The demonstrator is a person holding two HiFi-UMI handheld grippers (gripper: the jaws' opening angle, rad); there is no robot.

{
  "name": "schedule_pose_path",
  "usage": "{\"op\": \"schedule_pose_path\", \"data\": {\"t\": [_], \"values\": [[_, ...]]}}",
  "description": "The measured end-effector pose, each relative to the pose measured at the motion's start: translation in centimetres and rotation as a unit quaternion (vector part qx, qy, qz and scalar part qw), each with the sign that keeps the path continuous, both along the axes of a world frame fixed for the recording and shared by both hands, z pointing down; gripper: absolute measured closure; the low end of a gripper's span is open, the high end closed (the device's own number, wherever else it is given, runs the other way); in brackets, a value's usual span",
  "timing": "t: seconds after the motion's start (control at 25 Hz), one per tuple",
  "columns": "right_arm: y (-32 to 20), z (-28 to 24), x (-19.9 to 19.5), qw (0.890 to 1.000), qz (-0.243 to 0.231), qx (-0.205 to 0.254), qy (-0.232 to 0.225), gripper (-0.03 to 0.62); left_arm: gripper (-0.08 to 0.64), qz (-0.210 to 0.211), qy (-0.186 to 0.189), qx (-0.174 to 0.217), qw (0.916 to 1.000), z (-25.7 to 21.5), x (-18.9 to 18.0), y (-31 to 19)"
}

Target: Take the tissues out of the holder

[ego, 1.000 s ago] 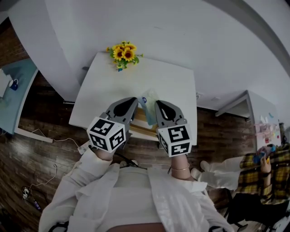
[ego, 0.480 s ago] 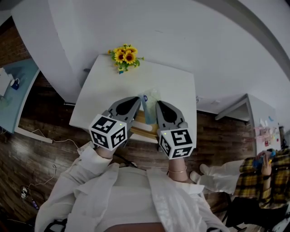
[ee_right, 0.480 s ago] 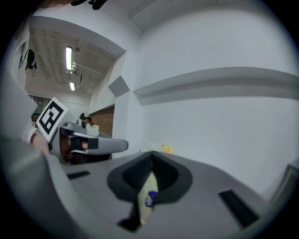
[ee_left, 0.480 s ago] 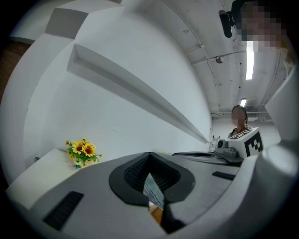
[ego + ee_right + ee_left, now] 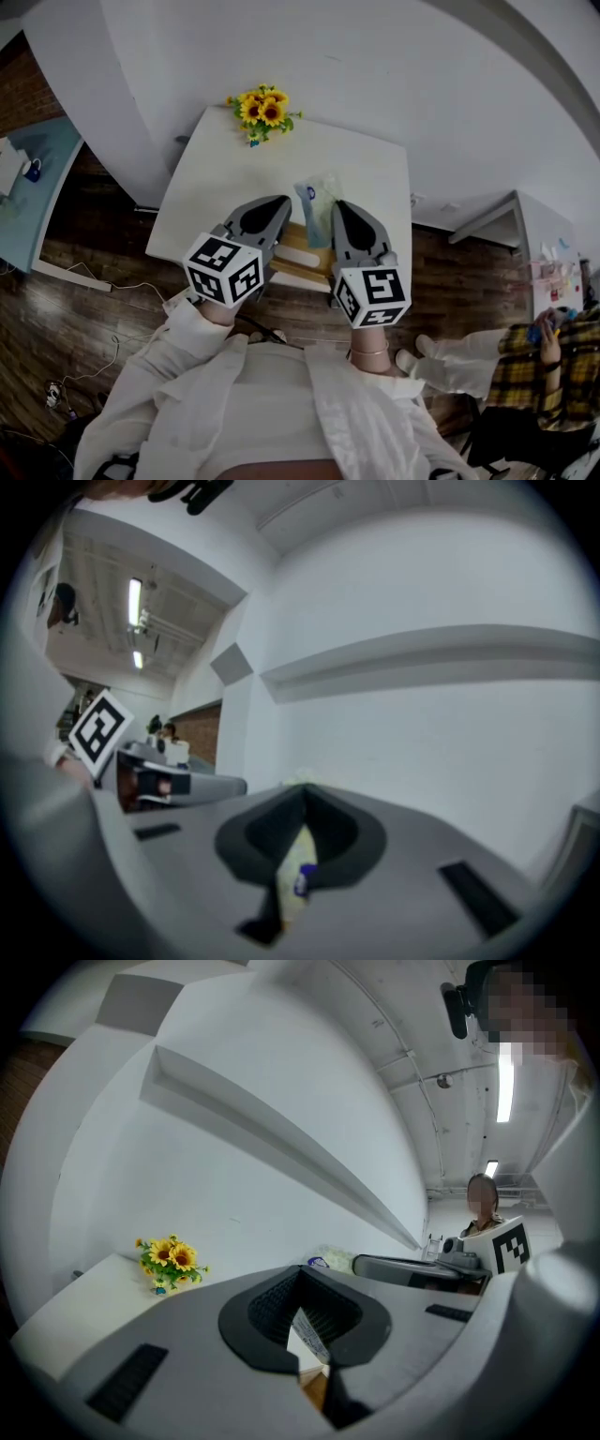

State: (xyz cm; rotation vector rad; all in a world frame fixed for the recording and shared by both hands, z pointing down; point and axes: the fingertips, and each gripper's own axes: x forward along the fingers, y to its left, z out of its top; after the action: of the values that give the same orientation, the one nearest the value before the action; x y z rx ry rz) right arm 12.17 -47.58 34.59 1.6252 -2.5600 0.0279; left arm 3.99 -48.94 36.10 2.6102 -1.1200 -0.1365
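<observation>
Left gripper (image 5: 272, 204) clamped on wooden holder (image 5: 302, 246), right gripper (image 5: 345, 208) pinching tissue pack (image 5: 317, 202), pack at holder's twelve o'clock.

Wooden holder (image 5: 298, 251), glossy plastic tissue pack (image 5: 316, 201)

Two grippers (image 5: 274, 204) (image 5: 341, 206); one tissue pack (image 5: 317, 199); one holder (image 5: 298, 255).

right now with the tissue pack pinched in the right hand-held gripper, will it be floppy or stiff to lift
Probably floppy: the tissue pack looks like a soft, crinkled wrapper, squeezed thin in the right hand-held gripper. Likely light for its size, being a small soft pack. Its shiny film might slip.
</observation>
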Motion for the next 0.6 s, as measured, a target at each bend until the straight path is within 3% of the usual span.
{"op": "schedule_pose_path", "data": {"t": [0.6], "values": [[-0.3, 0.3, -0.2, 1.000, 0.001, -0.003, 0.007, 0.582, 0.543, 0.007, -0.030, -0.006, 0.9995, 1.1, 0.2, -0.2]]}}
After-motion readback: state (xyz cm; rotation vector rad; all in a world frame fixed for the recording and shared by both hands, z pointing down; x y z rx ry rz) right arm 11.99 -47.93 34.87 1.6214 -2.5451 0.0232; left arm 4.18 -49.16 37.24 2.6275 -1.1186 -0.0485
